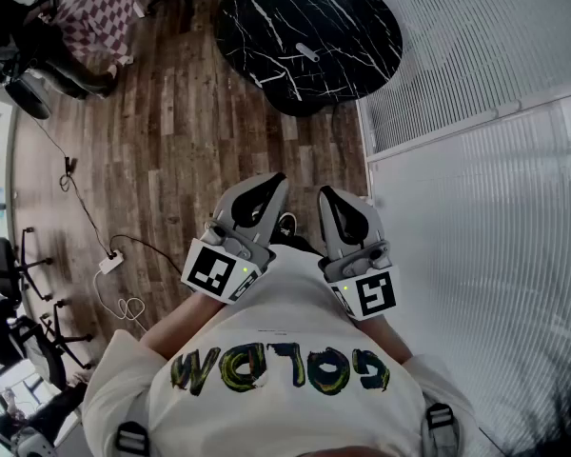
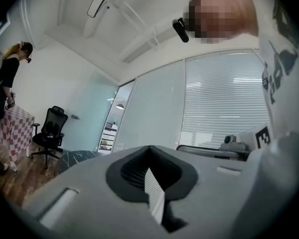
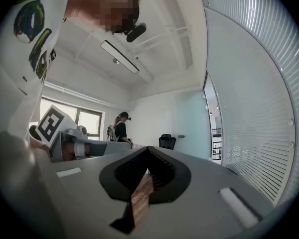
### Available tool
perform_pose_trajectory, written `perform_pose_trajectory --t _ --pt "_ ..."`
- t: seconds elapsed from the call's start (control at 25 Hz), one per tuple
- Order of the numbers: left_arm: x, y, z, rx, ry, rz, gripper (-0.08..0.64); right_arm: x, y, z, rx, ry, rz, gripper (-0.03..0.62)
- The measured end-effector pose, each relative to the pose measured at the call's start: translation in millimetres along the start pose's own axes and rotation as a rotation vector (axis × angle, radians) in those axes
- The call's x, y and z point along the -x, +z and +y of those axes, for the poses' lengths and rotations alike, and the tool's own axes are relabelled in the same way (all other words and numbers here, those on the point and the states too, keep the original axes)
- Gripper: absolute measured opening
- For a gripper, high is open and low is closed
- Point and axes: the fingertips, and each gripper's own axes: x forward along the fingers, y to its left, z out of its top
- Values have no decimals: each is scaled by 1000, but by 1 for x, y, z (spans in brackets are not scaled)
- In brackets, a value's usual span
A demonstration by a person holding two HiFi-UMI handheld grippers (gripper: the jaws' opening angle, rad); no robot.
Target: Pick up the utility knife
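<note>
A small pale slender object point(image 1: 307, 53), which looks like the utility knife, lies on a round black marble table point(image 1: 266, 27) far ahead on the floor. Both grippers are held close to the person's chest and point level, well short of the table. In the head view the left gripper point(image 1: 268, 183) and the right gripper point(image 1: 327, 196) sit side by side. The left gripper point(image 2: 150, 151) has its jaws together with nothing between them. The right gripper point(image 3: 148, 151) is likewise shut and empty. The knife shows in neither gripper view.
Dark wood floor point(image 1: 190, 131) lies between the person and the table. A cable and power strip point(image 1: 110, 263) lie at the left, near office chairs point(image 1: 5, 265). A glass wall with blinds point(image 1: 476, 160) runs along the right. Another person point(image 3: 120, 128) stands by a checkered table point(image 1: 95, 8).
</note>
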Motion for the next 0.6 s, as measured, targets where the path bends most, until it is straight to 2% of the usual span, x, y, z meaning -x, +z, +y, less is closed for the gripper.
perform_pose_trajectory --t 0.24,0.6 --pt "0 -1 -3 -1 -2 2 0 3 0 -2 -23 -2 -9 2" --pt "0 1 -10 0 -14 0 1 8 10 -4 1 -27 -31 2"
